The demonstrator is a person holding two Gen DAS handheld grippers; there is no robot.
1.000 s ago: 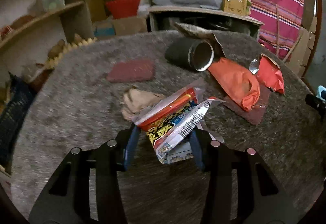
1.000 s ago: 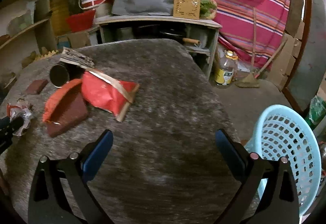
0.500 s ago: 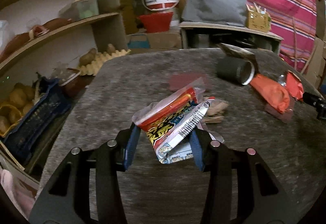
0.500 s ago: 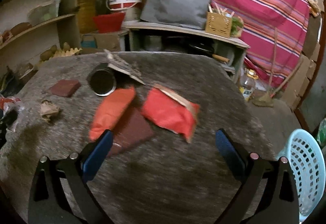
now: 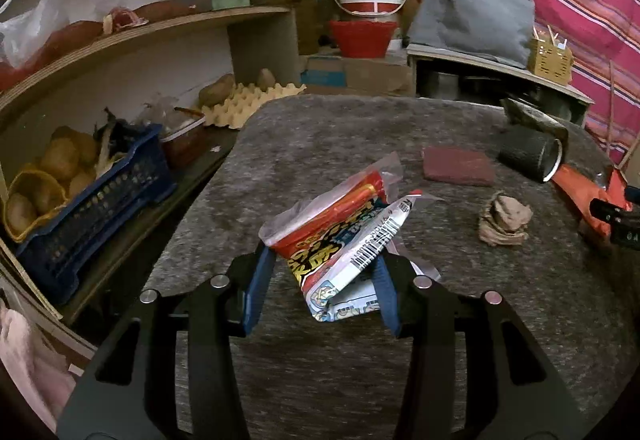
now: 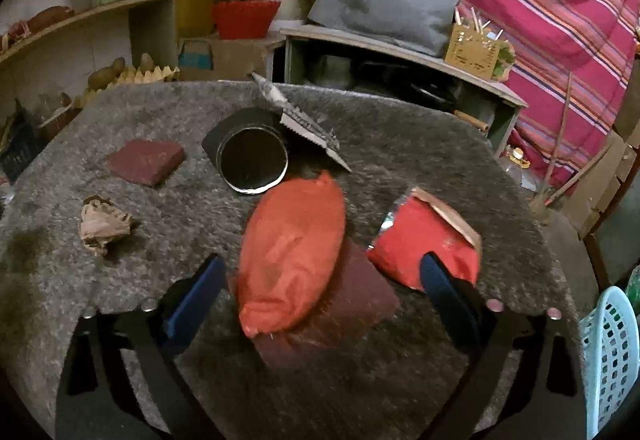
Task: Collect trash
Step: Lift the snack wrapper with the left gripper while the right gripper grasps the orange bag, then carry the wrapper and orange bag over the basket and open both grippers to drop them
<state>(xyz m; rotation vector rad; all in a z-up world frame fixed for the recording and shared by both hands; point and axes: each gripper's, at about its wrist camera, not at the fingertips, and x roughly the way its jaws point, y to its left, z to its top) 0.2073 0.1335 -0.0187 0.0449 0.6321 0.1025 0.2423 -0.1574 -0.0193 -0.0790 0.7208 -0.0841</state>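
Left wrist view: left hand-held gripper (image 5: 322, 276) pinches a crumpled snack wrapper (image 5: 344, 240) between its blue pads, clear of the grey counter (image 5: 320, 143); likely carried that way so it can go straight to a bin. Taking the wrapper as landmark: a brown paper wad (image 5: 504, 220) lies to its right, a maroon pad (image 5: 458, 165) beyond it, a black can (image 5: 528, 153) on its side further right.

Right wrist view: right hand-held gripper (image 6: 320, 292) is spread with jaws closing, nothing pinched. An orange bag (image 6: 294, 252) lies between the pads, apparently the next pickup. Relative to that bag: a red packet (image 6: 424, 244) just right, a dark maroon sheet (image 6: 352, 308) partly under it, the can (image 6: 252, 155) just beyond. A light blue basket (image 6: 612, 352) sits off the counter, far right, probably where trash goes.
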